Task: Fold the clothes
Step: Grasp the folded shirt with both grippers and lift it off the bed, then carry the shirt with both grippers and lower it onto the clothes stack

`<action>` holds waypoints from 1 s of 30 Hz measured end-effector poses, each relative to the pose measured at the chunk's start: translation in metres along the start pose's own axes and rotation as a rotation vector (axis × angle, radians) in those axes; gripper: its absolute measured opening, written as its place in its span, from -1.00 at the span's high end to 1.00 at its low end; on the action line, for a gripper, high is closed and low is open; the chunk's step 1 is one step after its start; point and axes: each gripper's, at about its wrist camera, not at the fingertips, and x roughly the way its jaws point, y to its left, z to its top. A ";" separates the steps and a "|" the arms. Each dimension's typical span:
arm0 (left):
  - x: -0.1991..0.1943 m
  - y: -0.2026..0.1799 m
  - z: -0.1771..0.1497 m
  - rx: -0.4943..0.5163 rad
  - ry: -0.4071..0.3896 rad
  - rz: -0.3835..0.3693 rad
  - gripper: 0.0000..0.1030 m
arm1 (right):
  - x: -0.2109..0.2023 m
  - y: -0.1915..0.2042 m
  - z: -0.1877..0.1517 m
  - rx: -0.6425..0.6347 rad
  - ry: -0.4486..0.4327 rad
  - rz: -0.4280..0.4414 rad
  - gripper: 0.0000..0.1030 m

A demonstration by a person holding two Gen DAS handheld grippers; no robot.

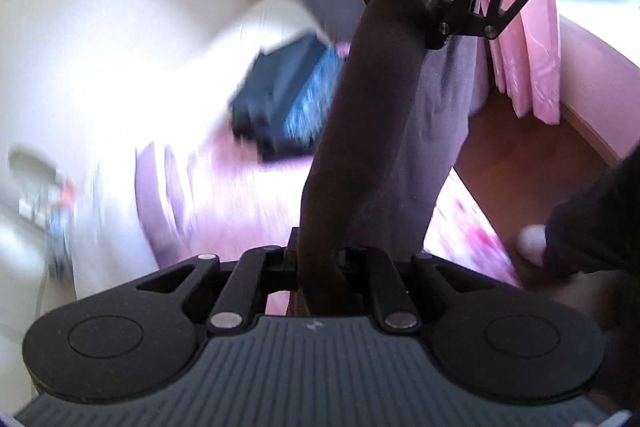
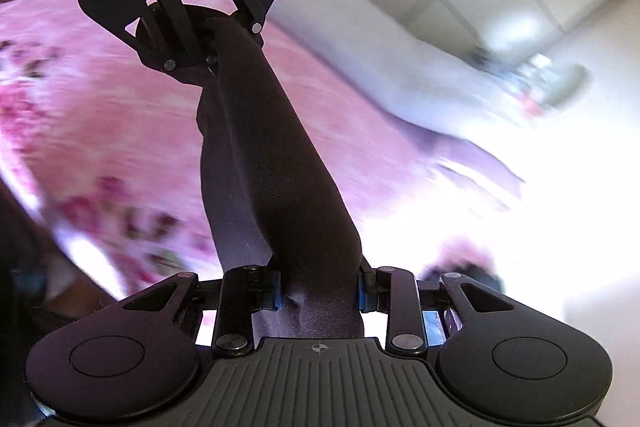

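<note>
The left hand-held gripper (image 1: 316, 263) and the right hand-held gripper (image 2: 320, 287) each pinch an end of the dark brown cloth garment (image 1: 384, 131), stretched between them above the pink floral bedsheet (image 2: 100, 107).

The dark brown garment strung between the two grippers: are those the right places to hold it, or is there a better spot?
The ends look right. The dark brown garment is bunched into a rope, with the left gripper and right gripper each clamped across one end. To spread it flat over the pink bedspread, regripping at an edge or corner from the side would likely help.
</note>
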 end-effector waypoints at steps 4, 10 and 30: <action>0.089 0.057 0.070 0.063 -0.067 0.015 0.80 | 0.019 -0.088 -0.046 0.056 0.020 -0.123 0.41; 0.245 0.155 0.182 0.097 -0.069 0.086 0.80 | 0.089 -0.262 -0.129 0.022 -0.001 -0.208 0.41; 0.571 0.104 0.170 0.126 0.220 0.045 0.52 | 0.358 -0.383 -0.341 -0.172 0.086 -0.157 0.10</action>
